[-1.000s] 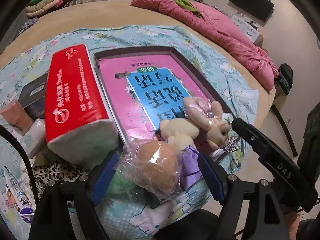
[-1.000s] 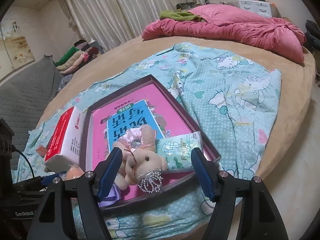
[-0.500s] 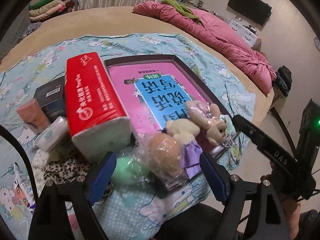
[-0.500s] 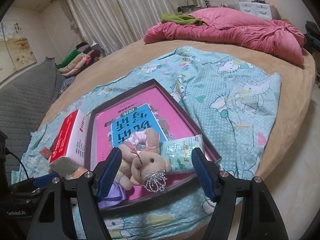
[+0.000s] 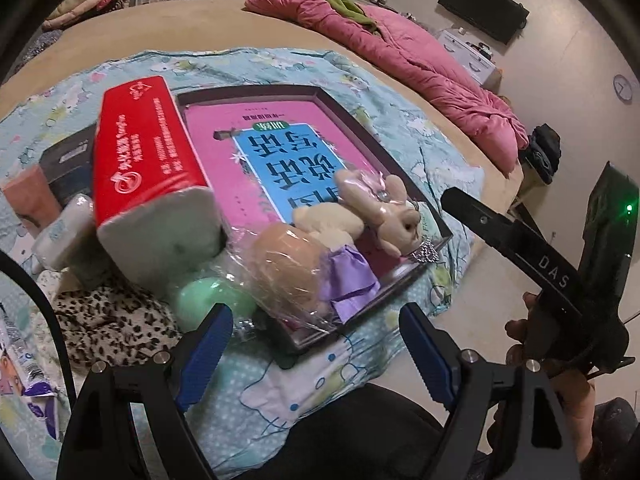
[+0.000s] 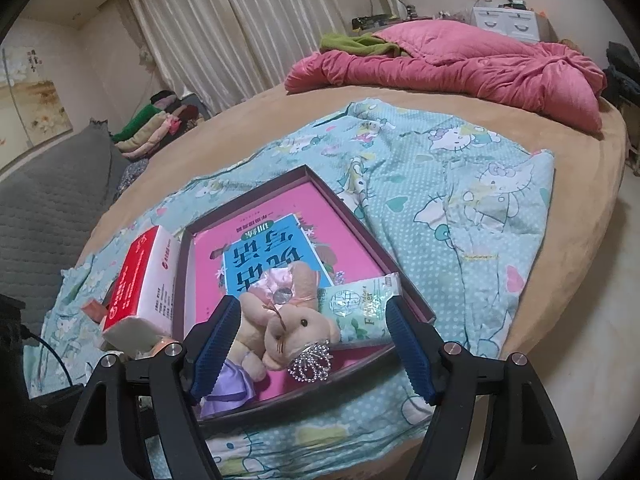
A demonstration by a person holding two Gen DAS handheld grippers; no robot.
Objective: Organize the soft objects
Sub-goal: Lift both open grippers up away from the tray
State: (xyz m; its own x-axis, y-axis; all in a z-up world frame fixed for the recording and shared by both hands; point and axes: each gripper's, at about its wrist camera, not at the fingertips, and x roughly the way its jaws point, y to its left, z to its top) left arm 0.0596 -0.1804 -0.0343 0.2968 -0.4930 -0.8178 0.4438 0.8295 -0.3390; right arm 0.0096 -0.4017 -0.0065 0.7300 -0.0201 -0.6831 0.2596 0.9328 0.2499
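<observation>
A dark shallow tray (image 5: 362,130) (image 6: 362,220) holds a pink and blue book (image 5: 280,148) (image 6: 276,252). A beige plush bear (image 5: 376,208) (image 6: 292,320) with a silver tiara (image 6: 310,364) lies at the tray's near end beside a green tissue pack (image 6: 356,308). A plastic-wrapped doll with a purple dress (image 5: 296,272) rests on the tray's near corner. A green ball (image 5: 204,296) lies next to it. My left gripper (image 5: 316,352) is open, just short of the doll. My right gripper (image 6: 312,344) is open, just short of the bear.
A red tissue pack (image 5: 140,164) (image 6: 140,280) stands left of the tray. A leopard-print cloth (image 5: 108,320), small packs (image 5: 60,228) and a dark box (image 5: 68,160) lie further left. A pink quilt (image 6: 460,68) lies across the far bed. The bed edge drops off at the right.
My left gripper has pulled back from the wrapped doll, which now lies free on the tray corner. My right gripper has barely moved.
</observation>
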